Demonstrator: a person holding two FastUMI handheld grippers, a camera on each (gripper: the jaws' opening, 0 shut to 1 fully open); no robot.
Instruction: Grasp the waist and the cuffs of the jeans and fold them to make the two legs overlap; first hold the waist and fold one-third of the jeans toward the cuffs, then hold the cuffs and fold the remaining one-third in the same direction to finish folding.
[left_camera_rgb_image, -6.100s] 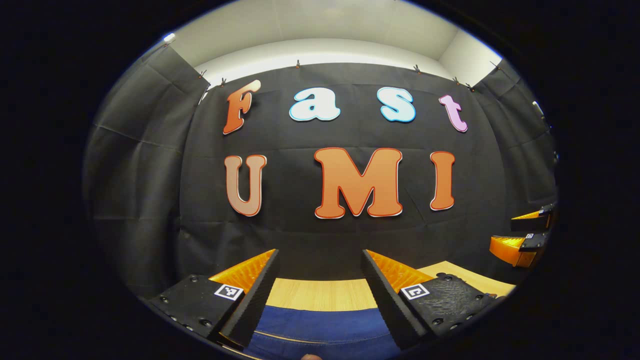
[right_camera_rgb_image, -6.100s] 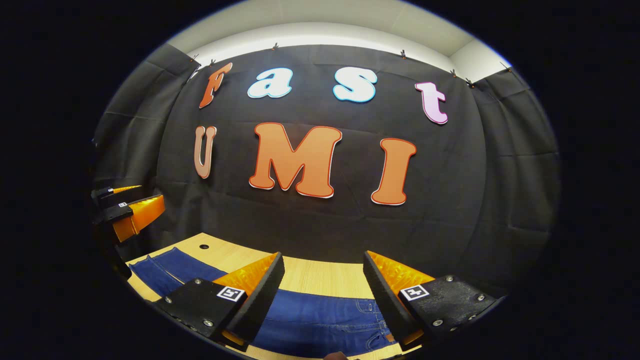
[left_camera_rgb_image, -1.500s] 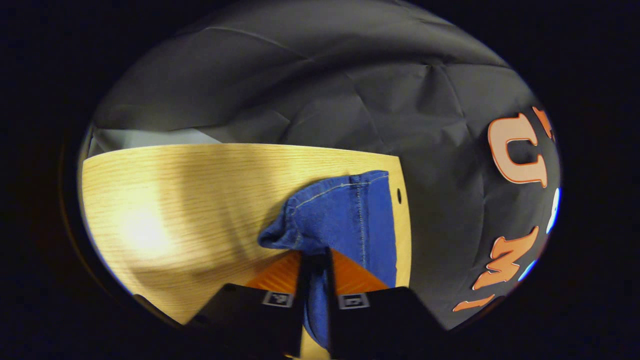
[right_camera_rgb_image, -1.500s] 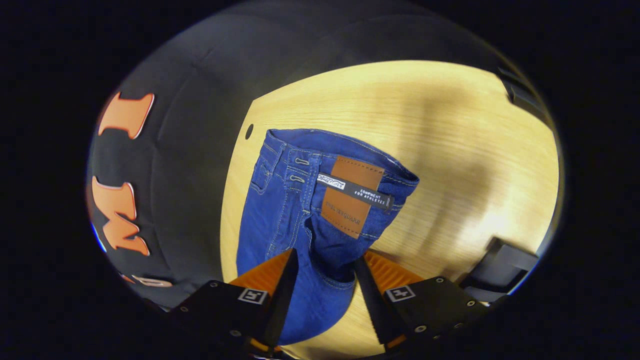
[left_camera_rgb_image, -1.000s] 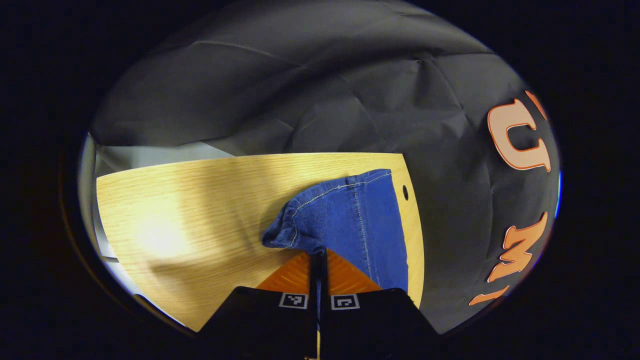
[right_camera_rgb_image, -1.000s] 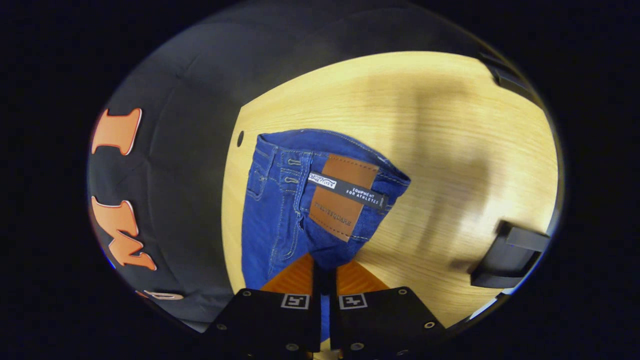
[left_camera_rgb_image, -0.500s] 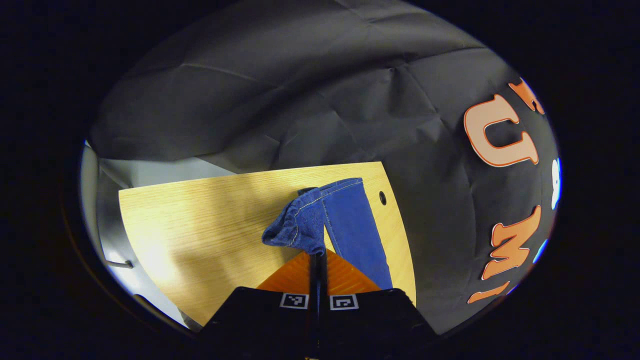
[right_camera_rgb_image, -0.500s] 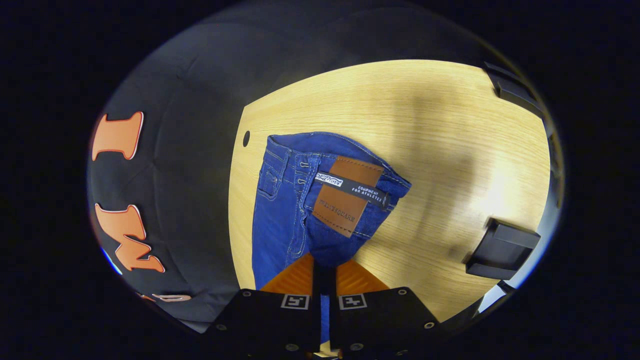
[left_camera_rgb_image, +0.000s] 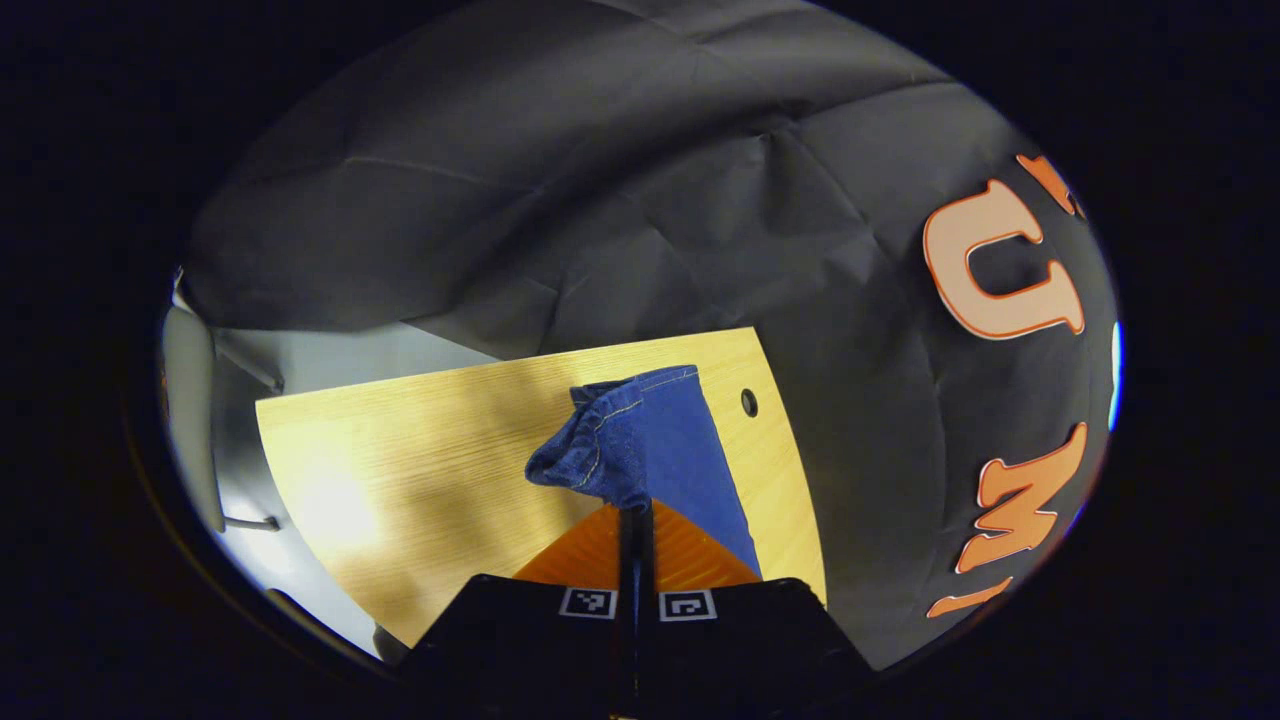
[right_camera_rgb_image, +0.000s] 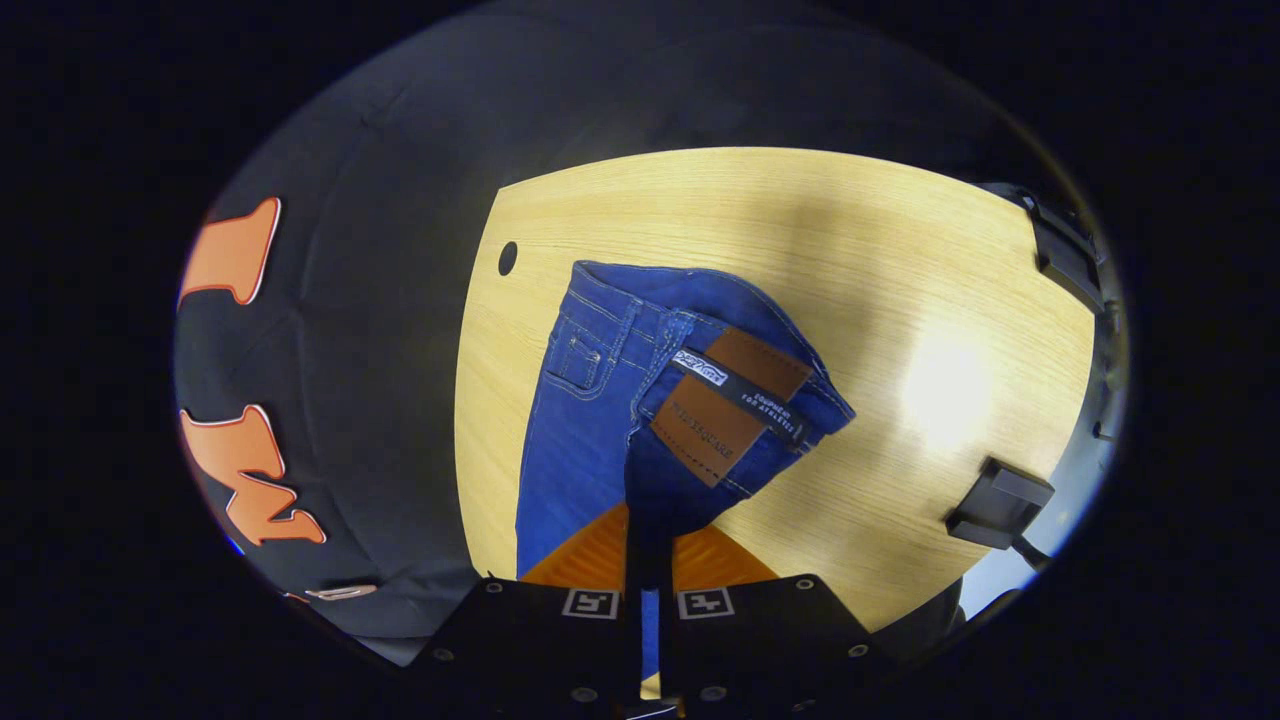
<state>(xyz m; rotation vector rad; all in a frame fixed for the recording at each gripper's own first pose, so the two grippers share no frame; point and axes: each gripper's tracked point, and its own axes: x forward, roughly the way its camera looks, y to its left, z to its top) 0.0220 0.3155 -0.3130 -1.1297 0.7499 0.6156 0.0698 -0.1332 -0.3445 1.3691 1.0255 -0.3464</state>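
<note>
**Both ends pinched, jeans strung lengthwise between the two grippers**

Counter (right_camera_rgb_image: 900, 260): pale wood, lies ahead of and below both sets of jaws; a small round hole (right_camera_rgb_image: 507, 258) sits near its far edge in the right gripper view.

Jeans (right_camera_rgb_image: 590, 420): blue denim, long axis runs straight away from each gripper's jaws along the counter's far side. The near edge is lifted at both ends; the rest lies flat ahead.

Right gripper (right_camera_rgb_image: 641, 560): jaws pressed together on the waist fabric, just behind the brown leather patch (right_camera_rgb_image: 730, 405), which tilts up ahead of them.

Left gripper (left_camera_rgb_image: 634, 530): jaws pinched on the cuff (left_camera_rgb_image: 590, 455), which bunches directly in front of the tips.

Judgement: each gripper holds the near edge at its own end, so carrying both across toward the far edge should lay one leg over the other.

Black block (right_camera_rgb_image: 1000, 503): off to the right of the right jaws, well apart from the denim.
</note>
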